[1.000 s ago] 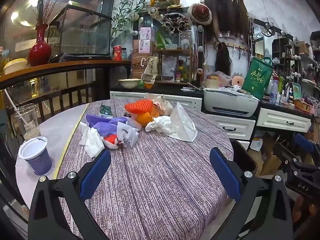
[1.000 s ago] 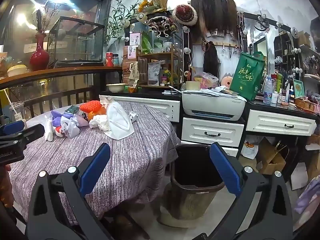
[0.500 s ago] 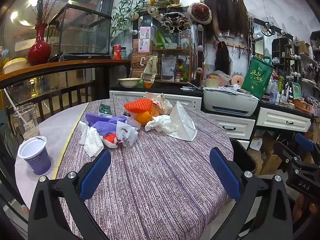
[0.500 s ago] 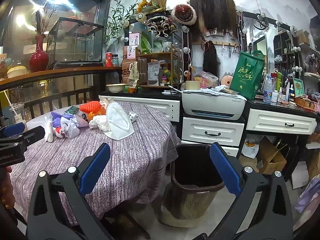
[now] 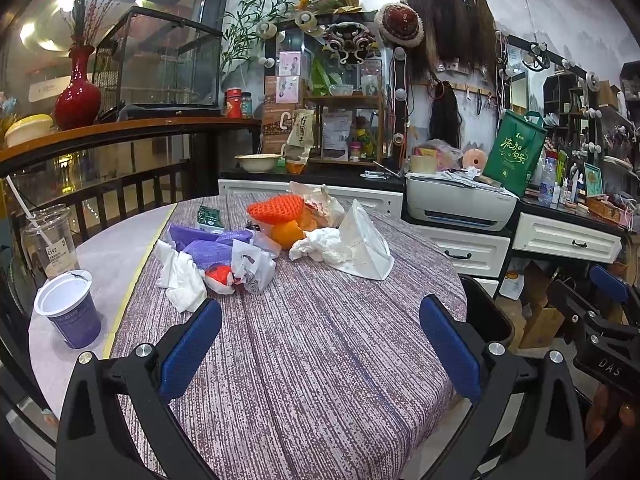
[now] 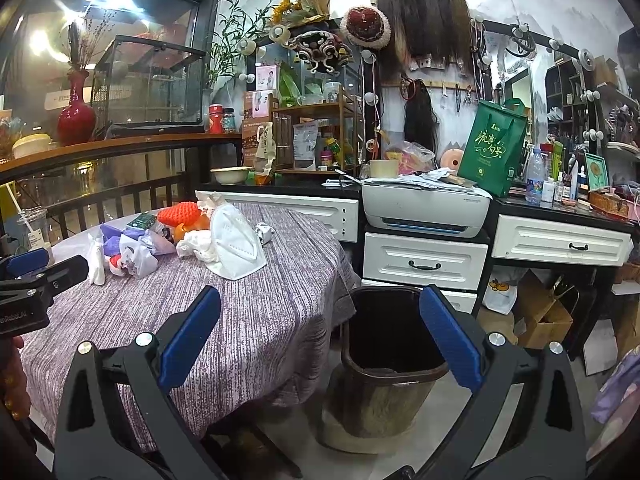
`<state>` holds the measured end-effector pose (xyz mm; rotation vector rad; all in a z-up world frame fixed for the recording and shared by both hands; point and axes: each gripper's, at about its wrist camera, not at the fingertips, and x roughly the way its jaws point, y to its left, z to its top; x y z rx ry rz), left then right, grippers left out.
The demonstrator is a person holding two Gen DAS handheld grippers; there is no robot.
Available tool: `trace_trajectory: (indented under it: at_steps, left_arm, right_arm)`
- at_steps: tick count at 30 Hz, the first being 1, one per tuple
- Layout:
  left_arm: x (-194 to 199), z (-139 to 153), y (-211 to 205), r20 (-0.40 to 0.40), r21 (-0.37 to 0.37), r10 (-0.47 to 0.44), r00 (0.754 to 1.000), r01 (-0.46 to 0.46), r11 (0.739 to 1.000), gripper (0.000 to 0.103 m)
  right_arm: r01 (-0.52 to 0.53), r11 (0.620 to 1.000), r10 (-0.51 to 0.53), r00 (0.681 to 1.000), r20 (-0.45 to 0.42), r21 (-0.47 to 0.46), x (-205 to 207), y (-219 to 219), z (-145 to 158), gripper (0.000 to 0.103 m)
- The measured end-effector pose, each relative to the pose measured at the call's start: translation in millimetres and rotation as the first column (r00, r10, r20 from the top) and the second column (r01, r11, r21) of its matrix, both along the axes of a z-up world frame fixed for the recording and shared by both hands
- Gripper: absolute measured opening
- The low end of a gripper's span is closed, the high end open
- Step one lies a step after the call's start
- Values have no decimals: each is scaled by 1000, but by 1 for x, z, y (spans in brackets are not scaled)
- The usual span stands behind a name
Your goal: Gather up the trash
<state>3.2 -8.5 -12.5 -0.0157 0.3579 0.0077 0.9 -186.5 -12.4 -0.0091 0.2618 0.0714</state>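
- The left gripper (image 5: 320, 344) hung wide open over the near part of the striped tablecloth (image 5: 320, 380), holding nothing.
- The right gripper (image 6: 320, 332) was also spread wide and empty, off the table's edge and above the dark bin (image 6: 384, 344) on the floor.
- The trash pile (image 5: 256, 248) lay toward the table's far side: white mask (image 5: 364, 244), crumpled tissue (image 5: 320, 244), purple wrappers (image 5: 204, 244), an orange (image 5: 286, 234).
- A purple cup (image 5: 70, 314) stood apart, left of the cloth.

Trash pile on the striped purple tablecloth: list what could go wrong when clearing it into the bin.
1. The orange fruit sits among the wrappers and may roll off if the pile is disturbed.
2. The dark brown trash bin stands on the floor past the table edge, so light pieces like the white folded face mask could miss it.
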Motion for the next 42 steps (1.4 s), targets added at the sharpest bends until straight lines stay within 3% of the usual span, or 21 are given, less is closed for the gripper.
trace_trajectory:
  at_steps: [42]
  left_arm:
    - [1, -7, -2, -12, 1, -6, 1000, 6, 1000, 98]
  right_arm:
    - [-2, 1000, 2, 1000, -12, -2, 2, 1, 0, 98]
